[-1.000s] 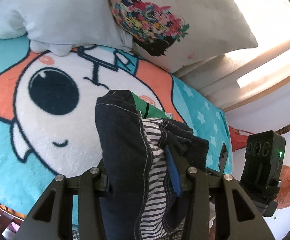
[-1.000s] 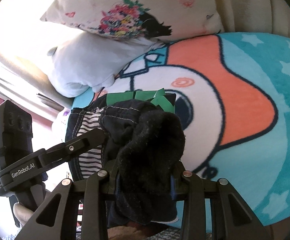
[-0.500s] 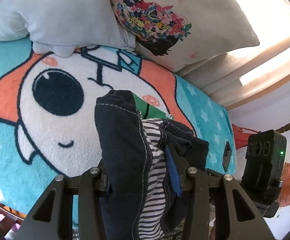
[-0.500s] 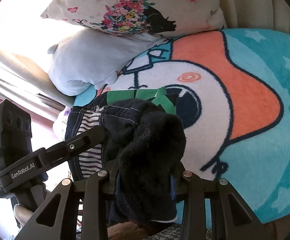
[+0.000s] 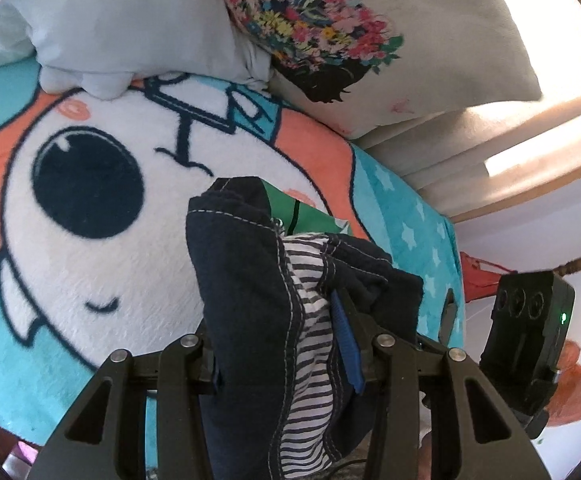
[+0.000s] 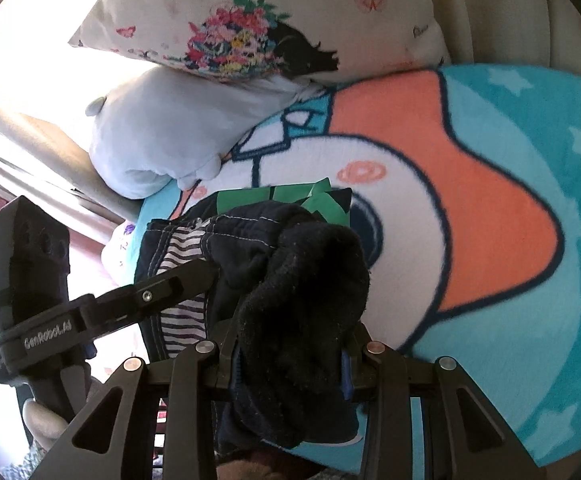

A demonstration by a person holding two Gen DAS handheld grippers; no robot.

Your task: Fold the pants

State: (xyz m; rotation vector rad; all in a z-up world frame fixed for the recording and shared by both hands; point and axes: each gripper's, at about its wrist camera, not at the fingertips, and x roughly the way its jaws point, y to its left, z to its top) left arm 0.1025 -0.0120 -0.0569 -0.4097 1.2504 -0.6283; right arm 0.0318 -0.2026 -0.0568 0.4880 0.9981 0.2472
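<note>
The pants (image 5: 246,292) are dark navy with white stitching, a striped lining and a green patch. They hang bunched above the bed. My left gripper (image 5: 286,356) is shut on one part of the waistband. My right gripper (image 6: 290,360) is shut on another thick dark bunch of the pants (image 6: 302,304). The two grippers are close side by side; the left one shows in the right wrist view (image 6: 186,280) and the right one's body in the left wrist view (image 5: 530,352).
A teal blanket (image 5: 90,248) with a big cartoon face covers the bed (image 6: 470,220). A pale blue pillow (image 5: 122,20) and a floral white pillow (image 5: 370,40) lie at the head. The bed's edge and a white wall (image 5: 550,220) are on the right.
Both grippers have moved forward over the bed toward the pillows with the pants held; the pillows look larger and nearer. The grips are unchanged.
</note>
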